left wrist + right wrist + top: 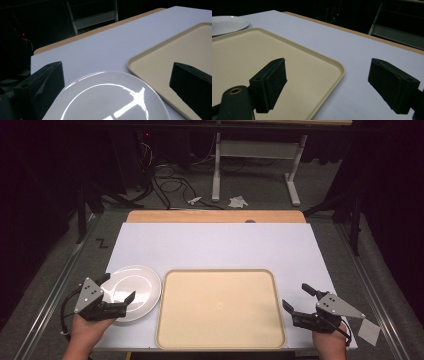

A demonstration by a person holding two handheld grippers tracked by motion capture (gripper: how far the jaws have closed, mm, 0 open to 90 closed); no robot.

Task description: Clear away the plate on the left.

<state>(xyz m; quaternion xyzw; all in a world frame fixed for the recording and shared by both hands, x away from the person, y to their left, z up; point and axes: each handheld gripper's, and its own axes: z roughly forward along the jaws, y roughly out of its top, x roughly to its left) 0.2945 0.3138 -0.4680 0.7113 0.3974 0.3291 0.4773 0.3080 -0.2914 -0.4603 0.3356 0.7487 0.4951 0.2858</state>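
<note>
A white plate (pixel 134 291) lies on the white table sheet, just left of a beige tray (pixel 220 308) at the front centre. My left gripper (pixel 118 288) is open over the plate's near left edge, one jaw on each side of it. In the left gripper view the plate (pixel 110 100) sits between the jaws with the tray (pixel 180 55) to the right. My right gripper (pixel 296 296) is open at the tray's right edge, holding nothing. In the right gripper view the tray (pixel 249 62) corner lies between the jaws and the plate (pixel 227 24) shows far left.
The white sheet (pixel 215 242) covers a wooden table (pixel 215 216) whose far edge shows. A small paper square (pixel 369 331) lies at the front right corner. Beyond the table are cables (pixel 170 182), a white frame's legs (pixel 255 165) and crumpled paper (pixel 238 201) on the floor.
</note>
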